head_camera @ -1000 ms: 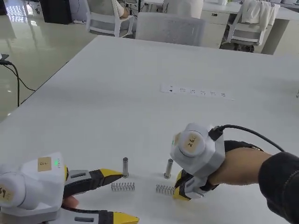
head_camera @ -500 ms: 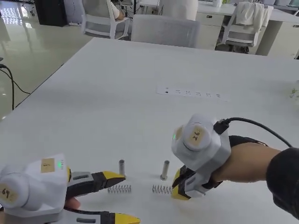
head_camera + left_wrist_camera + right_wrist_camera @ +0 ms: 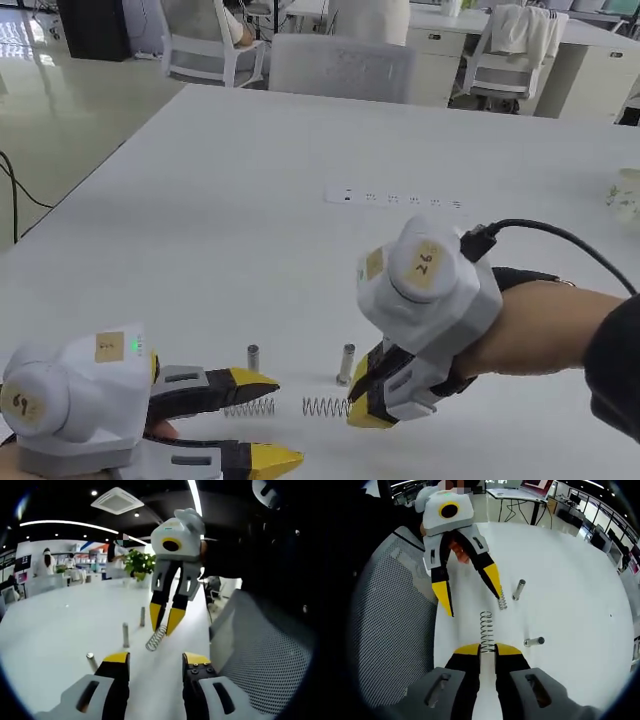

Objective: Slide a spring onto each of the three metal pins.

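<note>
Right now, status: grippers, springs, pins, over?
Right gripper shut on a spring. Left gripper open, second spring beside its jaw tip. Three pins bare. Nothing in the way.

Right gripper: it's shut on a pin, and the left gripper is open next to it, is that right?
Not quite. The right gripper is shut on a spring, not a pin; the right gripper view shows the coil clamped between its yellow tips. The left gripper is open next to it, as you said.
</note>
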Motion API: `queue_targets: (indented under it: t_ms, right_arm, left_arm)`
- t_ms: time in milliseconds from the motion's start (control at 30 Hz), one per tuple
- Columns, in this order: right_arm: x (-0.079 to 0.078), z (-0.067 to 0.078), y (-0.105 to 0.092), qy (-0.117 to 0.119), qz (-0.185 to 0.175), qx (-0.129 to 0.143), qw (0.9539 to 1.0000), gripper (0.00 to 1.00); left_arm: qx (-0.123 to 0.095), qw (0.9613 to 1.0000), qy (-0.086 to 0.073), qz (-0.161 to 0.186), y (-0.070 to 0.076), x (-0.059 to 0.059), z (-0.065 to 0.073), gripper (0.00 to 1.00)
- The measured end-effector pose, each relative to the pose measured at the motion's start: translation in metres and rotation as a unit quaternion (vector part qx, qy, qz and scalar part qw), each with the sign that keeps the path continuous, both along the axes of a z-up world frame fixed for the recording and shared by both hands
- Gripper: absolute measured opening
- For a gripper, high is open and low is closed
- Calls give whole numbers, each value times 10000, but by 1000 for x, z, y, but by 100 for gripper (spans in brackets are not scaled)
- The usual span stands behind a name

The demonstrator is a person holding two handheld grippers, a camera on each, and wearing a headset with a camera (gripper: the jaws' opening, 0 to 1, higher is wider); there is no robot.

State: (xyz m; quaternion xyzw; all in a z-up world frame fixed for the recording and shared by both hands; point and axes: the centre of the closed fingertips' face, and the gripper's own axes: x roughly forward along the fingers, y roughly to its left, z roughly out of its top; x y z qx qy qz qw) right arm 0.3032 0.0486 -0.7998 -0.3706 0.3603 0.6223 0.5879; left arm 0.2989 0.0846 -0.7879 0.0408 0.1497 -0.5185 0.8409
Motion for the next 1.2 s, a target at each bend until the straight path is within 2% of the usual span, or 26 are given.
queue_targets:
  t_ms: [433, 867, 1033, 1200]
  right_arm:
    - [-11, 9, 7, -21, 322, 17, 9995, 8]
    - [-18, 11, 9, 9, 563, 11, 9984, 8]
    - [-19, 12, 9, -21, 602, 8, 9982, 8]
    - [-18, 22, 10, -44, 601, 93, 9981, 8]
  left_arm:
    - [-51, 9998, -97, -188, -7, -2, 6, 21]
    - [-97, 9991, -152, -374, -13, -8, 10, 4]
    - [-75, 9989, -223, -398, -14, -9, 10, 4]
    - [-36, 9989, -241, -408, -14, -9, 9, 3]
